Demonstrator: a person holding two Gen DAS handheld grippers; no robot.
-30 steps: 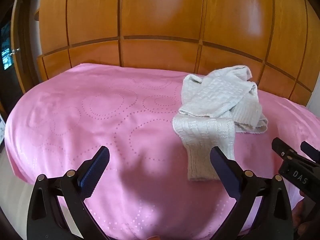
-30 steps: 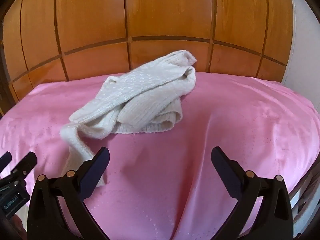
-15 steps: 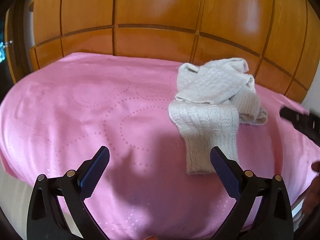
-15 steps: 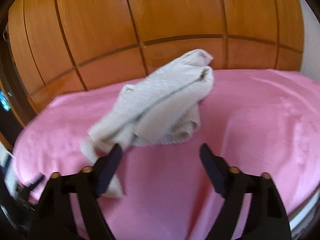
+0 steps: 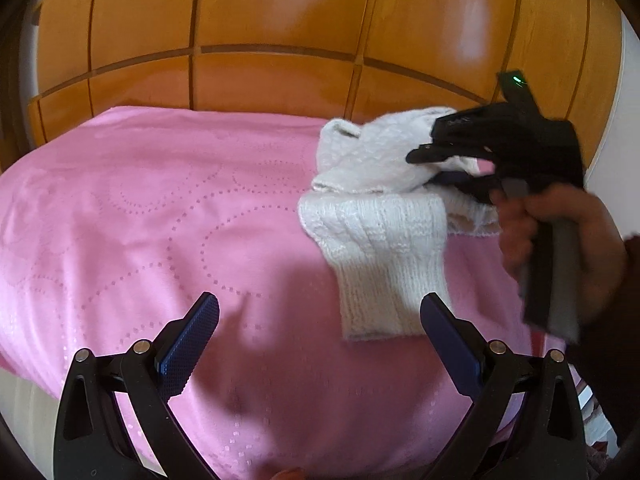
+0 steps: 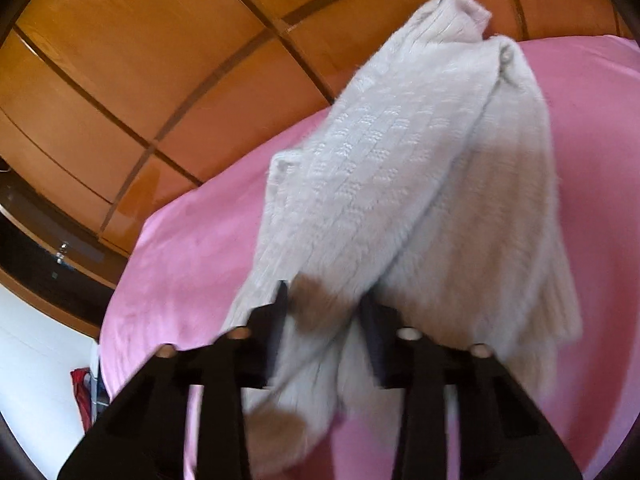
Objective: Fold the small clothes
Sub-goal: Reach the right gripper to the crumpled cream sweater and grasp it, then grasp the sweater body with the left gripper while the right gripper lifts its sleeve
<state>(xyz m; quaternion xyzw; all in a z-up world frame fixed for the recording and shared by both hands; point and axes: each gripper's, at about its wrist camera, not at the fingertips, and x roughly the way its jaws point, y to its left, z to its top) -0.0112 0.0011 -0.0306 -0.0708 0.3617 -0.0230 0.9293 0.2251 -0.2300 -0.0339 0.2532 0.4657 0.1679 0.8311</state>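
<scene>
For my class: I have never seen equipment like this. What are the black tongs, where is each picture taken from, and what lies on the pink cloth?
No robot here: a person holds a handheld gripper in each hand, each with a camera looking along its fingers. One picture is from the left gripper, open and empty above the pink bedspread. There you also see the person's hand holding the right gripper. The other picture is from that right gripper itself, its jaws closing around a fold of the crumpled white knitted garment, the only thing on the cloth. Behind is wooden panelling.
</scene>
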